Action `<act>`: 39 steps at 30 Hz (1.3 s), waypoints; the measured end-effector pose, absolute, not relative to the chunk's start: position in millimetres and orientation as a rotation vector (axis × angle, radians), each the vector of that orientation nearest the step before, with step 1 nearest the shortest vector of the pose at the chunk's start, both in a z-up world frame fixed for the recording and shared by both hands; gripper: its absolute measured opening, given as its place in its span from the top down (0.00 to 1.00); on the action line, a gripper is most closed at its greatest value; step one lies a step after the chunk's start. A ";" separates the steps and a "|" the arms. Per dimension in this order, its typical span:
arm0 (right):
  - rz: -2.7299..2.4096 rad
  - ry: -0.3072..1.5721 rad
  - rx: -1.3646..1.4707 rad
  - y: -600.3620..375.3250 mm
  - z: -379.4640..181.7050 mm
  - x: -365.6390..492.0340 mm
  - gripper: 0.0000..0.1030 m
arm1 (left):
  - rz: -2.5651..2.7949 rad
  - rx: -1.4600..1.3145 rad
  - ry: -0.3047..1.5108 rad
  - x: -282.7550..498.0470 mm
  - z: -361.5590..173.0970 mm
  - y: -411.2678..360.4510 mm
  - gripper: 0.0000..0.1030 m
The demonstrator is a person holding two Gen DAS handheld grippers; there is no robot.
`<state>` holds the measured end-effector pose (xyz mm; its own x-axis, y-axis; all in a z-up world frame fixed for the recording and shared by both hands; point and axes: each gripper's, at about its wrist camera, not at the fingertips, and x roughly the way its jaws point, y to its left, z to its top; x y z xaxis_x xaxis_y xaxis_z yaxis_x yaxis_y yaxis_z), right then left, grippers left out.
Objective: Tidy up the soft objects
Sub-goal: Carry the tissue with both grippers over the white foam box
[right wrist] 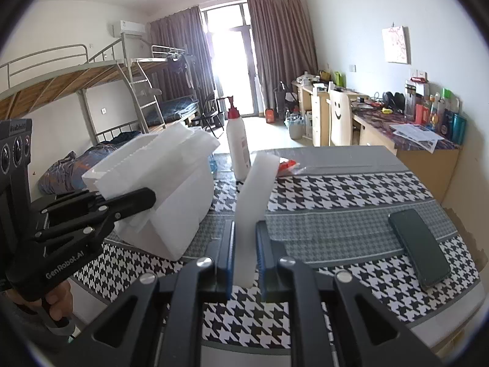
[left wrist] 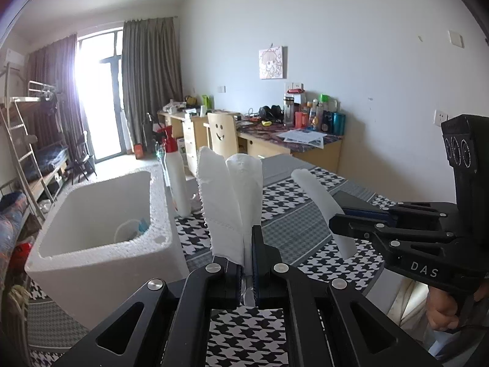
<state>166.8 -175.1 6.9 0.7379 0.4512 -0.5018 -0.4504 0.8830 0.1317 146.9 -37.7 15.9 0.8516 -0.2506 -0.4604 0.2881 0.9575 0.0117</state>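
- Dormitory room with bunk beds, curtains and a bright balcony door; up front stands a bench (right wrist: 351, 189) under a black-and-white houndstooth cloth.
- White foam box (left wrist: 91, 244) sits on the bench's left side, open on top; a pale round item with a bit of blue lies at its bottom, too unclear to name.
- Left claw (left wrist: 248, 244) is clamped narrow on a folded white paper towel (left wrist: 229, 202), which stands up from the jaws just right of the box rim.
- Right claw (right wrist: 246, 244) is closed on a white foam strip (right wrist: 252, 202), which rises and leans away from the jaws above the cloth, clear of the box.
- White pump bottle (right wrist: 238, 150) with a red collar stands upright just behind the box's far right corner.
- Dark phone (right wrist: 420, 247) lies flat near the bench's right edge, well apart from both claws.
- Red-and-white packet (right wrist: 287, 165) lies on the far part of the bench, behind the strip.
- Bare cloth stretches between the box and the phone.
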 end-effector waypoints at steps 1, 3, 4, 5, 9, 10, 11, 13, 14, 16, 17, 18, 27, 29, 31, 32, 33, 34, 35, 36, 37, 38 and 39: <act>0.497 0.547 0.000 -174.2 8.2 166.5 0.84 | -0.283 0.082 0.471 146.7 17.6 -38.2 0.95; 0.502 0.540 0.001 -173.5 9.9 166.9 0.84 | -0.280 0.089 0.462 146.1 20.1 -38.6 0.95; 0.505 0.535 0.000 -172.7 11.4 167.3 0.84 | -0.278 0.092 0.457 146.0 21.4 -38.6 0.95; 0.506 0.531 0.001 -172.3 12.6 167.7 0.84 | -0.276 0.090 0.453 145.9 22.7 -37.8 0.95; 0.513 0.521 0.007 -170.8 16.8 169.5 0.84 | -0.273 0.089 0.439 147.4 27.4 -37.1 0.95; 0.515 0.518 0.007 -170.2 17.9 169.9 0.84 | -0.272 0.088 0.437 146.8 28.2 -35.4 0.95; 0.518 0.516 0.006 -169.5 18.6 170.1 0.84 | -0.270 0.086 0.435 147.9 29.2 -35.0 0.95; 0.522 0.510 0.001 -167.3 20.7 170.1 0.84 | -0.267 0.086 0.426 147.7 31.0 -33.8 0.95; 0.525 0.507 0.000 -166.5 21.8 169.9 0.84 | -0.264 0.090 0.420 147.6 32.1 -33.2 0.95; 0.529 0.498 -0.003 -164.8 24.4 170.5 0.84 | -0.259 0.097 0.414 148.5 33.7 -31.4 0.95; 0.531 0.496 -0.004 -164.0 25.3 170.9 0.84 | -0.256 0.096 0.413 149.5 34.8 -30.1 0.95; 0.531 0.494 -0.004 -163.2 26.3 171.3 0.84 | -0.254 0.093 0.411 150.1 36.1 -29.1 0.95; 0.549 0.476 -0.005 -155.7 34.6 178.0 0.84 | -0.213 0.083 0.390 157.4 42.1 -20.9 0.95; 0.557 0.471 -0.006 -153.5 36.4 179.2 0.84 | -0.202 0.079 0.388 159.2 43.0 -18.2 0.95; 0.565 0.468 -0.007 -151.2 38.1 180.9 0.84 | -0.197 0.077 0.385 160.9 44.4 -15.9 0.95; 0.569 0.467 -0.007 -150.6 38.9 182.0 0.84 | -0.188 0.076 0.384 162.2 45.1 -14.1 0.95; 0.572 0.467 -0.008 -149.8 39.6 182.9 0.84 | -0.184 0.075 0.383 163.1 45.7 -12.4 0.95; 0.575 0.465 -0.009 -148.5 40.6 184.1 0.84 | -0.182 0.074 0.381 164.1 46.5 -12.8 0.95; 0.578 0.465 -0.010 -147.3 41.4 185.0 0.84 | -0.179 0.072 0.378 164.9 47.6 -11.6 0.95; 0.581 0.464 -0.010 -146.2 42.2 185.6 0.84 | -0.172 0.071 0.375 165.6 48.6 -10.0 0.95; 0.586 0.462 -0.011 -144.6 43.4 186.2 0.84 | -0.167 0.070 0.372 166.0 49.2 -8.5 0.95; 0.589 0.460 -0.013 -143.1 44.7 186.7 0.84 | -0.164 0.069 0.370 166.5 50.0 -7.6 0.95; 0.592 0.458 -0.015 -142.6 45.1 187.1 0.84 | -0.159 0.068 0.368 166.8 50.6 -6.5 0.95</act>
